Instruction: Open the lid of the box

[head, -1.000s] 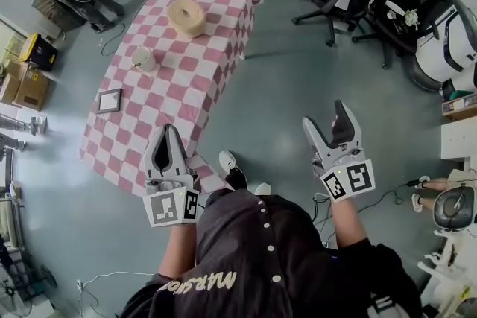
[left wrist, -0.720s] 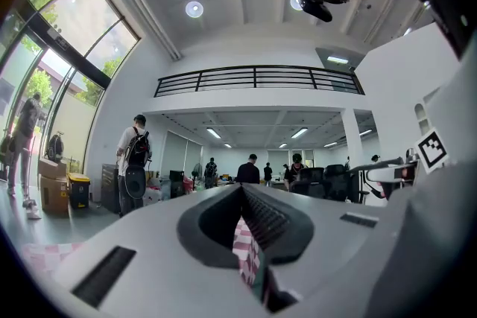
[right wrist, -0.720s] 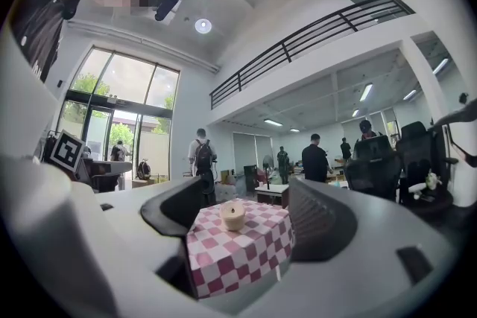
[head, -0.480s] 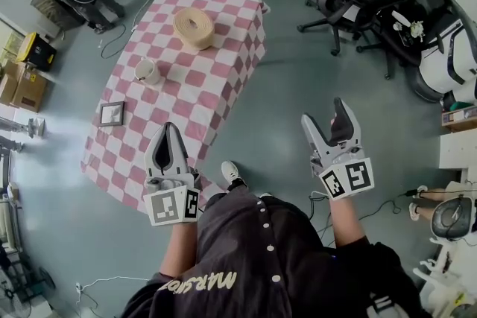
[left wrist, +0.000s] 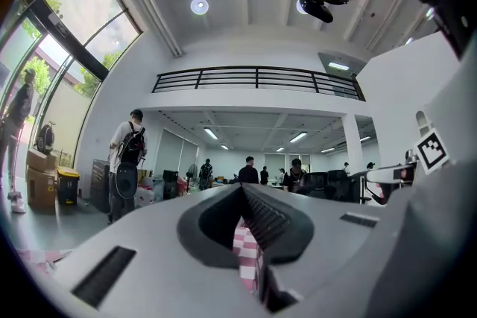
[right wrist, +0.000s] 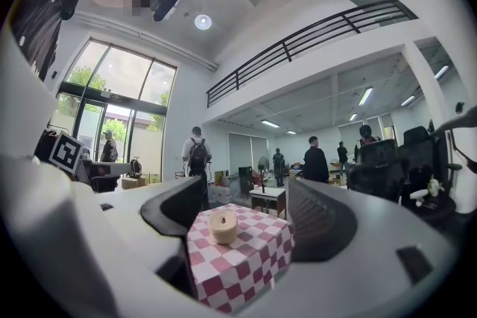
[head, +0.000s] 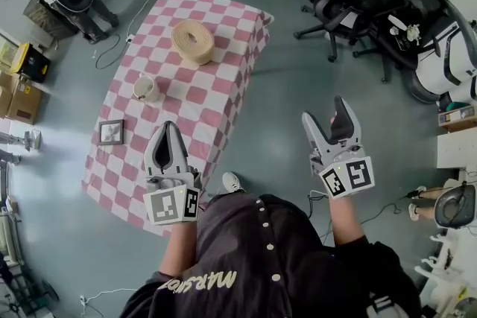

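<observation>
Head view: box [head: 193, 41] lies well ahead of left gripper [head: 168, 127], pressed together; right gripper [head: 325, 115] spread, empty.

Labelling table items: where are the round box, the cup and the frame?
round box [head: 192, 41], head view, middle of its top.
cup [head: 144, 88], head view, its mouth.
frame [head: 111, 132], head view, its centre.
</observation>
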Tool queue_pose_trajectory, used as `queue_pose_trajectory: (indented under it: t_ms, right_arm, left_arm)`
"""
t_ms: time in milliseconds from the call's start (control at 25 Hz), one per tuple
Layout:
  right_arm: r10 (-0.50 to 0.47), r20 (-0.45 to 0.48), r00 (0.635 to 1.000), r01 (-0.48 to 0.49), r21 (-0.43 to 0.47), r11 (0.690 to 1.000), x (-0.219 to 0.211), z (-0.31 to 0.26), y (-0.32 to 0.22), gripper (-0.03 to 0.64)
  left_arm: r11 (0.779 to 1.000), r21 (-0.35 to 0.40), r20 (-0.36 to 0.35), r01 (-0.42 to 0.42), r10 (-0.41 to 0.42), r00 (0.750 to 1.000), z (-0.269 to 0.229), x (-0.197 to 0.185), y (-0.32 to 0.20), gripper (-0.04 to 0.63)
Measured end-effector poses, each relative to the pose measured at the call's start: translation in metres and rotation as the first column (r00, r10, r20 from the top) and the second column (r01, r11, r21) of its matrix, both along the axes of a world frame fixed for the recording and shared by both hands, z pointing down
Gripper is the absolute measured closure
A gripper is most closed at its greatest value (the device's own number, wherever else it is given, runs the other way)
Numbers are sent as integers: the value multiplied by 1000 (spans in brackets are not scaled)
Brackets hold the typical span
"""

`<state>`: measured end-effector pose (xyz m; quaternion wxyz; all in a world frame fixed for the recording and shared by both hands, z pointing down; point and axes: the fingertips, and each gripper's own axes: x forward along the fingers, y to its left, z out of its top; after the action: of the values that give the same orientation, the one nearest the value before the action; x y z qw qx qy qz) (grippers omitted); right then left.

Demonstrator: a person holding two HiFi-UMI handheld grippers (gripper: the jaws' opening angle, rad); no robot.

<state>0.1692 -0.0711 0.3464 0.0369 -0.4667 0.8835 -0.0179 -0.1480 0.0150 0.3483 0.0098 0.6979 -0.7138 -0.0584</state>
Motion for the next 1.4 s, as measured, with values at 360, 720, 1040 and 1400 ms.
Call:
queue_pose_trajectory:
  t_ms: [360, 720, 1040, 1400]
  right_arm:
    - [35, -2, 999, -35, -5, 999, -21, 2, -17, 270]
    - [18, -10, 1000, -18, -34, 999, -38, 18, -35, 270]
    - [11, 0, 1000, -11, -27, 1000, -21, 16, -89, 270]
    - [-9, -5, 1000, 9, -39, 999, 5, 16, -163, 270]
  left_arm:
    - [1000, -9, -9, -28, 28, 1000, 8, -26, -24, 584]
    - [999, -47, -12, -27, 26, 1000, 24, -37, -39, 585]
    - [999, -53, -9, 8, -9, 1000, 24, -28, -78, 584]
    - [999, -38, 5, 33, -33, 999, 14, -3, -145, 584]
